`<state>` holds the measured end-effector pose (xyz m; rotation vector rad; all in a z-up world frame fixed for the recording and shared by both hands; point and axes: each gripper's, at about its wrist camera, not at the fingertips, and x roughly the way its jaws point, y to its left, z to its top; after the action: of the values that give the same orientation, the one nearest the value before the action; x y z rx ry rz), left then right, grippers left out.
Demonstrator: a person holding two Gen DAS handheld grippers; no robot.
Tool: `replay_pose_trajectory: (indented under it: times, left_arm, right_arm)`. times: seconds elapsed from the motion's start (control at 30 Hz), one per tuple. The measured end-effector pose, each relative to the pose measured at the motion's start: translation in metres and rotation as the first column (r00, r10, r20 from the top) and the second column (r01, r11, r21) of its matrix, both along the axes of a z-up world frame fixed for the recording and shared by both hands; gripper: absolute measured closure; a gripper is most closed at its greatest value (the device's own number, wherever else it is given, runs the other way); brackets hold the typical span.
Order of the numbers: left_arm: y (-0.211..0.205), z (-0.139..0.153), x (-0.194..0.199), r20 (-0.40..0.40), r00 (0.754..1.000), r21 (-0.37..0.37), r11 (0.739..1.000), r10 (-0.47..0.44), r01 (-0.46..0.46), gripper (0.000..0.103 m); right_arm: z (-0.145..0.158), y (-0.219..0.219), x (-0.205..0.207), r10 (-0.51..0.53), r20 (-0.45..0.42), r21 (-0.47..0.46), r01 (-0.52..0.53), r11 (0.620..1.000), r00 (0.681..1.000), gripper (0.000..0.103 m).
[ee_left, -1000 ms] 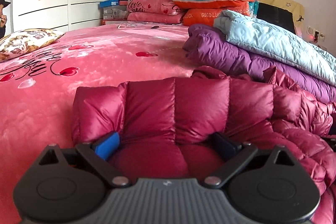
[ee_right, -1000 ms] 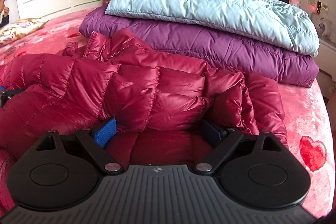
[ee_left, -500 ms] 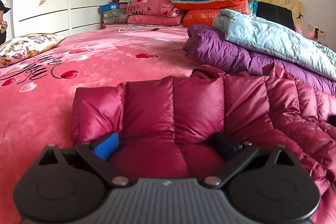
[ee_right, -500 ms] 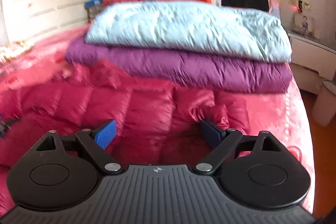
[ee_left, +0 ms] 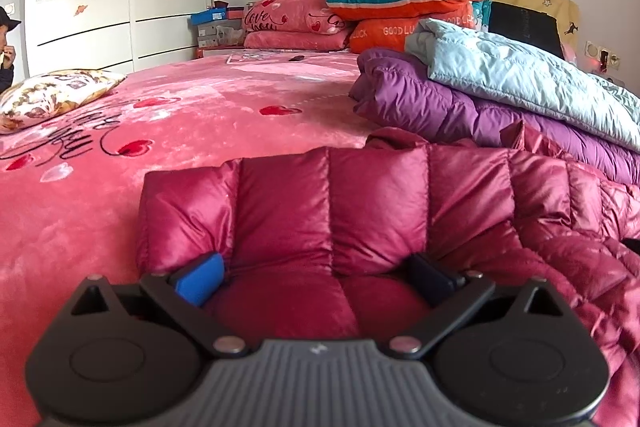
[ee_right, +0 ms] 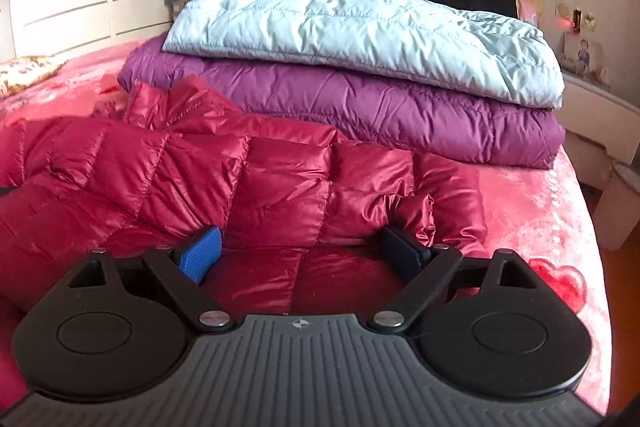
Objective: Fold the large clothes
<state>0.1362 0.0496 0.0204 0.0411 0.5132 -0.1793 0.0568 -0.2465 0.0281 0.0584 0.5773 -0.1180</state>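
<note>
Crimson quilted down jacket: glossy, puffy, stitched in panels. It lies spread and partly folded across the pink bed, creased along its upper edge. One padded end is doubled over into a thick roll. Its far edge touches the purple folded jacket, which carries a pale blue folded jacket.

Both fisheye views are bright with soft, even daylight and show no hard shadows. Straight lines bow toward the edges, and the corners fall off to black. The red down jacket shows shiny highlights across its quilted panels, strongest in the right wrist view. That view looks slightly softer and washed out behind the jacket; the left wrist view is sharper.
</note>
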Motion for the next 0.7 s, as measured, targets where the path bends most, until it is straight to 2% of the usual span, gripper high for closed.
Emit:
replay_pose_trajectory:
  times: [0.07,0.13,0.2,0.33,0.5,0.6,0.7]
  left_arm:
    - [-0.001,0.009,-0.009,0.001,0.999,0.021,0.999,0.033,-0.033,0.004]
    - [0.0,0.019,-0.028,0.022,0.999,0.007,0.999,0.049,-0.049,0.005]
    - [-0.001,0.029,-0.05,0.048,0.998,-0.005,1.0,0.026,-0.026,0.005]
    - [-0.013,0.047,-0.093,0.07,0.997,0.025,0.999,-0.036,0.034,0.004]
    - [-0.039,0.046,-0.133,-0.001,0.99,0.113,0.984,-0.14,0.139,0.004]
    - [-0.05,0.037,-0.156,-0.079,0.974,0.122,0.968,-0.21,0.219,0.004]
    - [-0.059,0.028,-0.176,-0.128,0.962,0.159,0.952,-0.243,0.262,0.004]
  right_arm:
    - [0.017,0.0,-0.019,-0.008,0.026,0.013,0.007,1.0,1.0,0.0]
    - [0.031,0.001,-0.037,0.001,0.04,0.006,-0.001,1.0,0.999,0.0]
    - [0.041,0.007,-0.056,0.011,0.042,-0.021,-0.01,1.0,0.999,0.0]
    - [0.041,0.023,-0.088,0.042,-0.005,-0.038,-0.042,0.998,0.999,0.0]
    - [0.026,0.041,-0.116,0.046,-0.107,-0.036,-0.05,0.998,0.993,0.0]
    - [0.017,0.046,-0.132,0.034,-0.166,-0.035,-0.04,0.999,0.986,0.0]
    - [0.012,0.045,-0.147,0.021,-0.214,-0.017,-0.026,1.0,0.976,0.0]
